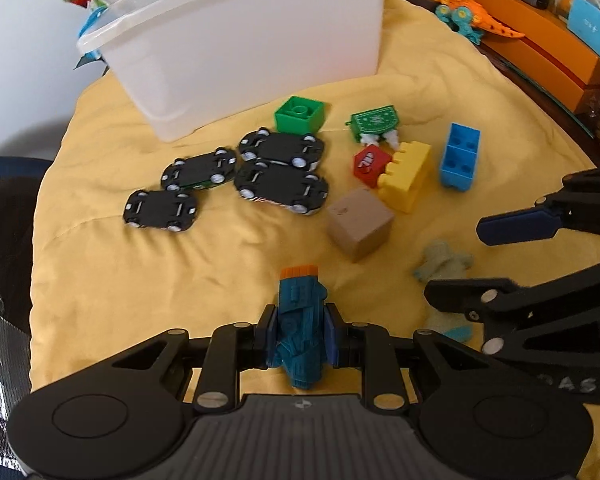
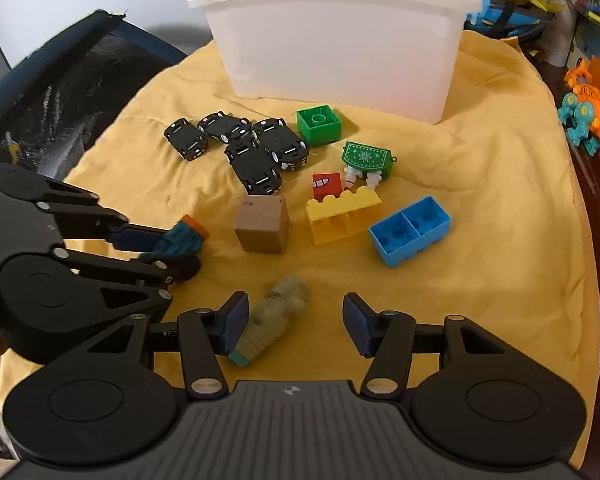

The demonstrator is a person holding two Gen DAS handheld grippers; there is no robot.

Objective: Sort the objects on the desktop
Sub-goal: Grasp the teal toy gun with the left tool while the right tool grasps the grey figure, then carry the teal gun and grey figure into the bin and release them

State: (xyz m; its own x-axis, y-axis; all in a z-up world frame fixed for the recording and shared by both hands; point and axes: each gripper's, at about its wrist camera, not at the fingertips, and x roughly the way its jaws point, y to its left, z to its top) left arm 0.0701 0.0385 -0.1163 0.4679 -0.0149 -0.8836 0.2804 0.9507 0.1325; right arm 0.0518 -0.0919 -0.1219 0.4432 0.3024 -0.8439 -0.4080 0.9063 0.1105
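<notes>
Toys lie scattered on a yellow cloth (image 2: pixel 500 208) that covers the table, in front of a white plastic bin (image 2: pixel 340 48) standing at the far side.

The left tool (image 1: pixel 300 334) is clenched on a small teal toy with an orange tip (image 1: pixel 300 320); the toy stands up between the two pads, its orange end pointing away from the camera. In the right wrist view the same toy (image 2: pixel 184 236) shows pinched between the left tool's fingers, at the left of the cloth.

The right tool (image 2: pixel 296 324) stands released, its jaws apart. A fuzzy grey-green figure with a teal base (image 2: pixel 272 320) lies on the cloth between them, against the left pad (image 2: pixel 236 320); the right pad is clear of it.

Farther off, near the bin, four black toy cars (image 2: pixel 236 144) lie upside down in a cluster. Just beside them is a green block (image 2: pixel 319 125), then a green toy with white legs (image 2: pixel 366 158), a small red block (image 2: pixel 326 186), a yellow brick (image 2: pixel 342 214) and a blue brick (image 2: pixel 410 230). A brown cube (image 2: pixel 262 224) sits between the cars and both tools. An orange and teal dinosaur (image 2: pixel 588 116) lies off the cloth at the right.
</notes>
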